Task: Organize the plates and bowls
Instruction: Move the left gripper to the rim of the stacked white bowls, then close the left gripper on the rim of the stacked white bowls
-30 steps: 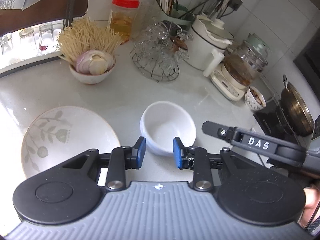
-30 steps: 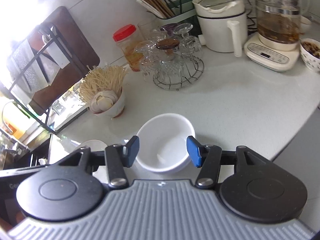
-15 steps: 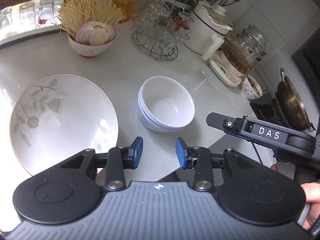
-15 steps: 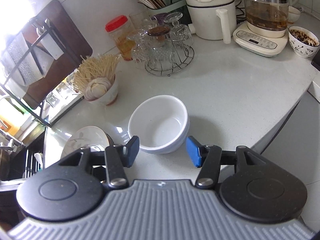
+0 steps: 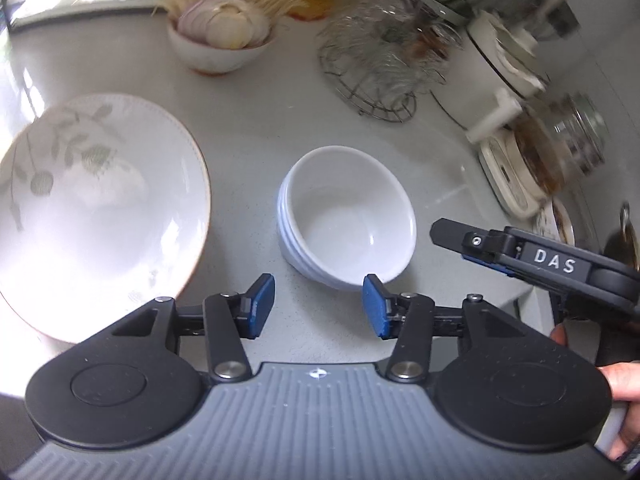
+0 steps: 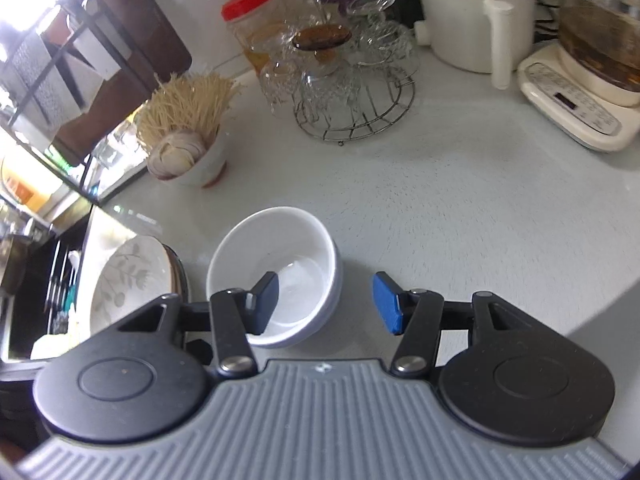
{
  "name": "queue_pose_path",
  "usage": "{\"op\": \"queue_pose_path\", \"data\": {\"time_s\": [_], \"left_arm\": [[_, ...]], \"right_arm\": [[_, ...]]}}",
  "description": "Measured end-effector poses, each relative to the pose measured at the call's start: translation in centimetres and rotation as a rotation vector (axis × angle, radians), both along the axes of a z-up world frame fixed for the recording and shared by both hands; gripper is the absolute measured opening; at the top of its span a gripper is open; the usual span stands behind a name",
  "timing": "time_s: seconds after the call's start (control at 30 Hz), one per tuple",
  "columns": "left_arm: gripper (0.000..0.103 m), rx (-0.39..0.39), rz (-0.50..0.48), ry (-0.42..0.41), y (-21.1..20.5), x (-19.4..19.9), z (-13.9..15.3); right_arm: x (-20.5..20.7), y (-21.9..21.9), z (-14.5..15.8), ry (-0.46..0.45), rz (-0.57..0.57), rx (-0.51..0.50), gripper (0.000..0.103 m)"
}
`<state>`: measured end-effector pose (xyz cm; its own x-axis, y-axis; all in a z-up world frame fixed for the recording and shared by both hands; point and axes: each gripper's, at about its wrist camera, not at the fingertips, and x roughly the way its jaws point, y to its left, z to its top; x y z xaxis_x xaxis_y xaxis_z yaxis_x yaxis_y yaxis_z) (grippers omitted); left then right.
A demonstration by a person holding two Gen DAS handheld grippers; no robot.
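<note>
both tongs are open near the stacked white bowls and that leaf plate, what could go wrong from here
1. The white bowls are nested in a stack; gripping only the top rim may lift one bowl and tip the rest.
2. The leaf plate lies close beside the stack, so a sideways push on the bowls could knock it.
3. The left tongs and right tongs are both near the stack and could collide. In the right wrist view one of its fingers overlaps the bowl rim; contact is unclear.

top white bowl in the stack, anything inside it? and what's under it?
The top white bowl looks empty: bare glazed interior. Under it, rims of more nested white bowls show on its left side. The exact count and the counter beneath are covered.
</note>
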<state>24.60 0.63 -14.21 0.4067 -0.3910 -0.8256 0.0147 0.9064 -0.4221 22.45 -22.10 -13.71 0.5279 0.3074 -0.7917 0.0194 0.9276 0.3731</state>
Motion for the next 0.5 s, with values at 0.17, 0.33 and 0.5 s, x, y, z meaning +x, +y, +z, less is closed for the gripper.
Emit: {"op": "queue_pose_path", "data": {"time_s": [0.17,0.33,0.5], "left_arm": [[0.056,0.023,0.114,0.026,-0.9,0.2,-0.9],[0.056,0.003,0.22,0.04,-1.3,0.1,-1.8],[0.056,-0.019,0.292,0.032,-1.8,0.7,-2.5]], "right_arm": [[2.5,-0.8,-1.1,0.018,0.111,0.03,0.056],[4.0,-1.0,-2.1,0.032,0.213,0.053,0.056],[5.2,-1.4,-3.6,0.072,0.273,0.094,0.055]]}}
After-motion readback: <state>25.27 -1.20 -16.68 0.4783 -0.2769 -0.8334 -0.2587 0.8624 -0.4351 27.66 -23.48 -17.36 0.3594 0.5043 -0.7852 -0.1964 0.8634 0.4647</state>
